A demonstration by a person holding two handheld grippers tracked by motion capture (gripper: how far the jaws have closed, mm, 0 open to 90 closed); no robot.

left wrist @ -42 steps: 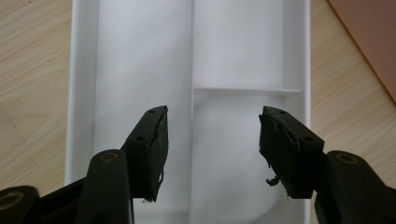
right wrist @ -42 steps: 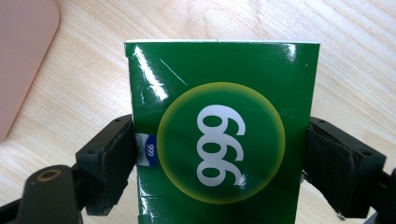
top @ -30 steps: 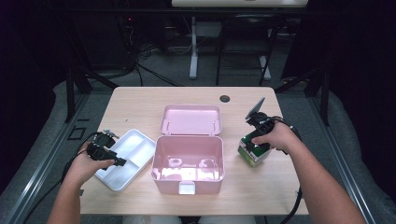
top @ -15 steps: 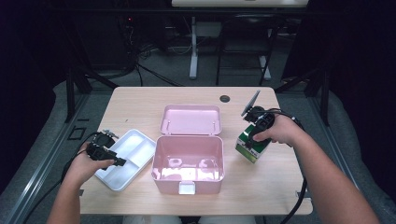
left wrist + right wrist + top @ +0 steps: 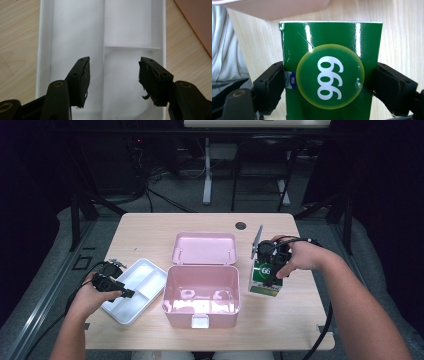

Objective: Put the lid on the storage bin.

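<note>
I count on the table one pink box with its lid open, one white divided tray of three compartments, one green carton, plus two grippers, left and right.

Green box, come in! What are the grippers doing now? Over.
Right gripper shut on green box, beside pink case. Left gripper open over white tray. Nothing blocking the case.

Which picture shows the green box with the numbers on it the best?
The right gripper view: the green box is close up there, its 999 circle readable, with the right gripper clamping its sides. The high view shows it small, beside the pink case.
</note>
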